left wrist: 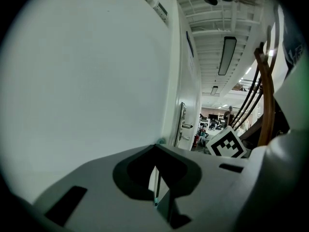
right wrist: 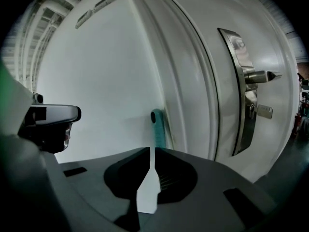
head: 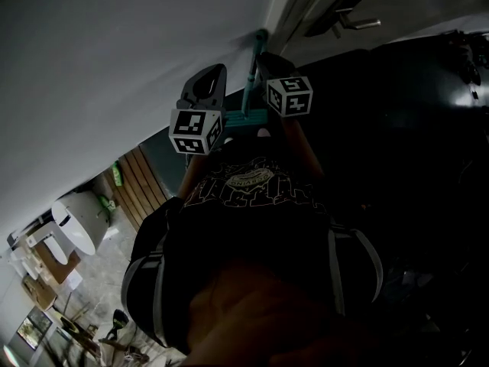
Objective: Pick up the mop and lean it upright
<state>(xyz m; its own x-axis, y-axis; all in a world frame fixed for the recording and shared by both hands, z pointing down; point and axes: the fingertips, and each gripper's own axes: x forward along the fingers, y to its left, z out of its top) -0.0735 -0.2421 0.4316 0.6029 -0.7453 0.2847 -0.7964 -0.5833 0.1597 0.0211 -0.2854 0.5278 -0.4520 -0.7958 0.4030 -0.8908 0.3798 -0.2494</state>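
- The mop (head: 251, 75) stands upright in the upper middle of the head view. Its teal handle end rests against the white wall (head: 114, 52) just beside the door frame, between the two grippers and gripped by neither.
- The left gripper (head: 214, 71) has its jaws drawn together to a thin slit with nothing clamped. In its own view the handle end (left wrist: 161, 140) peeps over the jaw tips (left wrist: 155, 148), and a thin stretch of shaft shows through the slit.
- The right gripper (head: 269, 60) is closed just as far and empty. In its own view the teal end (right wrist: 157, 128) stands just ahead of the tips (right wrist: 150, 150).
- Both grippers are raised towards the wall, side by side, with their marker cubes facing the head camera.
- A white door (right wrist: 193, 57) with a metal handle (right wrist: 258, 75) fills the right. Stone-patterned flooring (head: 99, 281) shows at the lower left.
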